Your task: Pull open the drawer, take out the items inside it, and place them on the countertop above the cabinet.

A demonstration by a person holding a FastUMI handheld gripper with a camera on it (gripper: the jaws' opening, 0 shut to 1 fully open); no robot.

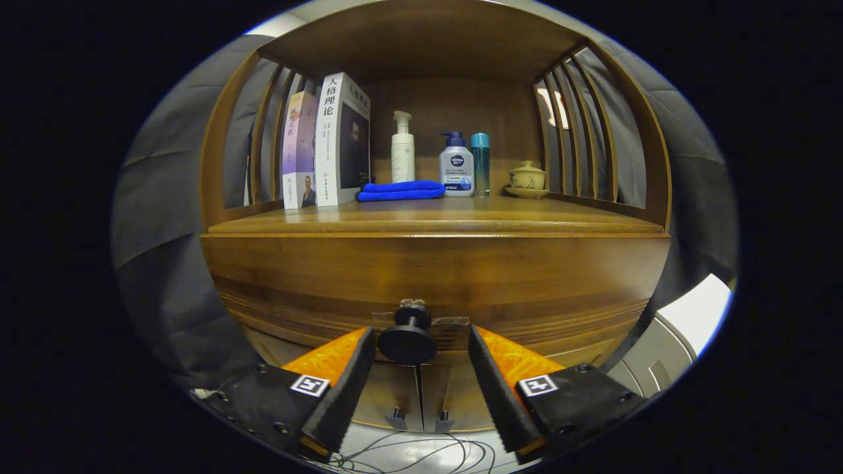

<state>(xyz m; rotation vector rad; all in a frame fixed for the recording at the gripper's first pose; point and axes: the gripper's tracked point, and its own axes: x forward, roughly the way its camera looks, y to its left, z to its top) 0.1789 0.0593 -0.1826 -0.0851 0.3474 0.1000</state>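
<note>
Gripper [421,368] with jaws spread wide, flanking but not touching the black drawer knob [407,339] on the closed drawer front [435,276] below the tabletop [435,214]. Risk: closing off-centre, the jaws may slip off the round knob.

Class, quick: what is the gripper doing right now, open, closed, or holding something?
Gripper: open, holding nothing; its fingers stand either side of the black drawer knob without pressing on it.
</note>
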